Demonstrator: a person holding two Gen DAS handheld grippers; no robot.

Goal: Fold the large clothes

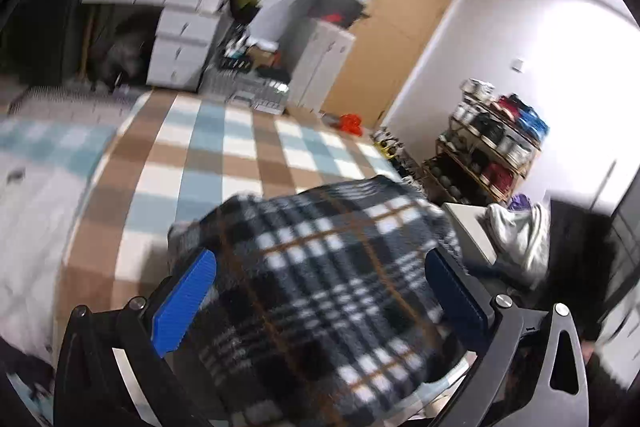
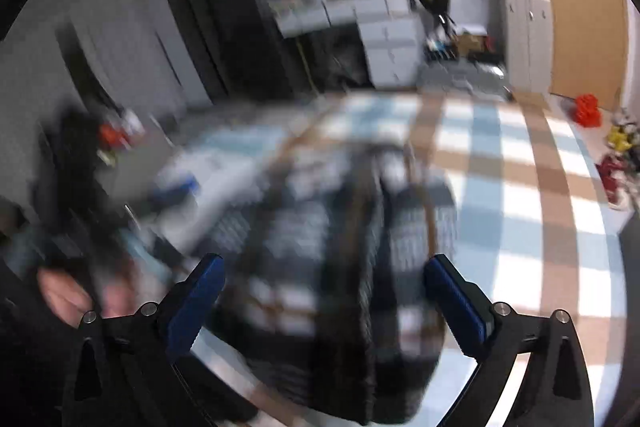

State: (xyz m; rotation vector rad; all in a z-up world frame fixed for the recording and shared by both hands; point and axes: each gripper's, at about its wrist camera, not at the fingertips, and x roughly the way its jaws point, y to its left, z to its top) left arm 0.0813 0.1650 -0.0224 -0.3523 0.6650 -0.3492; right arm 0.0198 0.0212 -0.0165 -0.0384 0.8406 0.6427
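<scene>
One checked bedspread (image 1: 240, 155) bears plaid garment (image 1: 328, 267); wooden door (image 1: 404, 27) beyond.

Each claw is built from black angular arms joined by round silver screws, with triangular cut-outs in the outer plates. The left claw (image 1: 320, 291) and the right claw (image 2: 326, 291) are both fitted with ribbed blue pads (image 1: 184, 303) on the fingers.
</scene>
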